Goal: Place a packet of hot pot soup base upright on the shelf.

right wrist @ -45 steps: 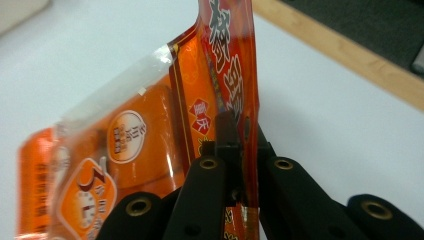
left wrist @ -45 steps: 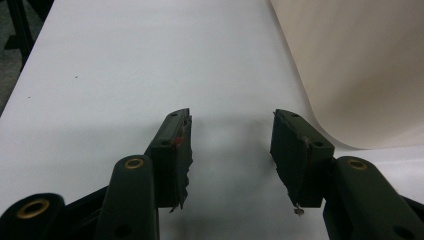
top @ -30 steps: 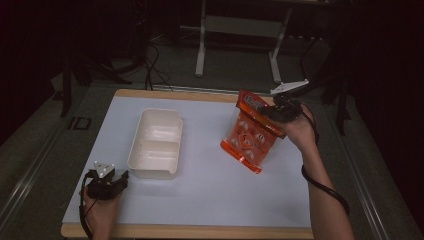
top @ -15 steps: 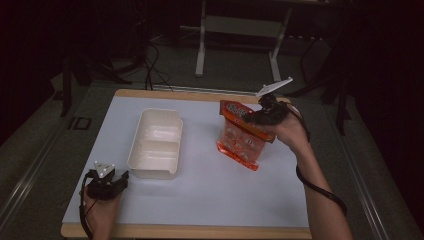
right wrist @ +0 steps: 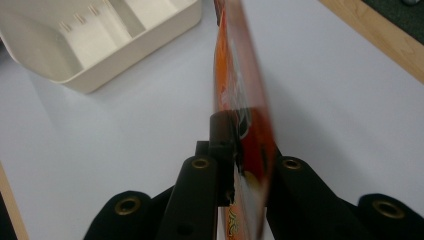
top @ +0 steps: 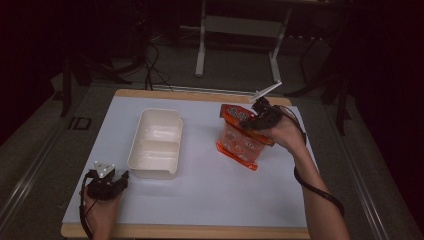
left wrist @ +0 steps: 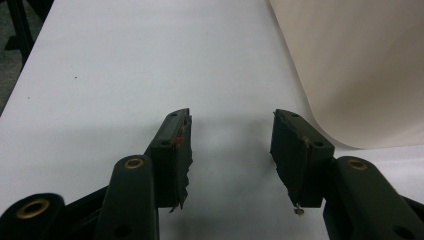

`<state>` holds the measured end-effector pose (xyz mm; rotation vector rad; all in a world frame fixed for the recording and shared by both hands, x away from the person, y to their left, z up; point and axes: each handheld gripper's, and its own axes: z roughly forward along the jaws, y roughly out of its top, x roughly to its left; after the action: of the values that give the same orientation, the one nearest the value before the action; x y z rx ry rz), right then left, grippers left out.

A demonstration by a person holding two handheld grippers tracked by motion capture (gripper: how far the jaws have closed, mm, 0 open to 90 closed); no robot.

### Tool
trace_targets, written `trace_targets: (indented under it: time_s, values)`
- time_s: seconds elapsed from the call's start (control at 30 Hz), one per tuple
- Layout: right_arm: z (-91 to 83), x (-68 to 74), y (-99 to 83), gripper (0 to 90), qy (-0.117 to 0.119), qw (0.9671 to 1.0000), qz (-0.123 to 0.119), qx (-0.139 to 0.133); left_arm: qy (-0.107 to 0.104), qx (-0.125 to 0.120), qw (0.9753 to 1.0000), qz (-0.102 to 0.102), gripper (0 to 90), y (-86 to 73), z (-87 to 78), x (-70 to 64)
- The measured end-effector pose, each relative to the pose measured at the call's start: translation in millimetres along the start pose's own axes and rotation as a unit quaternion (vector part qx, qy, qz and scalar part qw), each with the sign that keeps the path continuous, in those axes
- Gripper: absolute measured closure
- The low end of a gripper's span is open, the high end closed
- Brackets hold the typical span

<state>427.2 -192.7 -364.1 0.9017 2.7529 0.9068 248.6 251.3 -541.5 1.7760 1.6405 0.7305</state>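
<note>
Orange snack bag (top: 243,137) clamped at its top by right gripper (top: 256,120), long axis hung toward 6 o'clock, 2-compartment cream tray (top: 155,143) at 9 o'clock, left gripper (left wrist: 232,150) held agape on table (top: 200,200).

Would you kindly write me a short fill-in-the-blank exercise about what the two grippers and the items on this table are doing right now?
1. The right gripper is shut on an orange ____.
2. The cream tray has ____ compartments, both empty.
3. The left gripper rests on the white table with its jaws ____.
4. In the high view, the snack bag is to the ____ of the tray.

Missing words: snack bag; two; open; right
</note>
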Motion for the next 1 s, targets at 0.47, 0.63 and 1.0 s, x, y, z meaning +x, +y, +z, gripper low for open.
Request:
trace_targets:
  time_s: [0.47, 0.63, 1.0]
  values:
    - [0.1, 2.7, -7.0, 89.3, -0.017, 0.9998, -0.002, -0.012, 0.000, 0.000, 1.0000, 0.000, 50.8, 0.0, 0.0, 0.0]
    - [-5.0, 1.0, -13.3, 89.6, -0.012, 0.9992, 0.011, -0.035, 0.000, -0.001, 1.0000, 0.002, 50.7, 0.0, 0.0, -0.2]
    - [-12.4, 10.1, -9.8, 89.7, -0.010, 0.9991, 0.005, -0.041, 0.000, -0.001, 1.0000, 0.001, 50.7, 0.0, -0.3, -0.1]
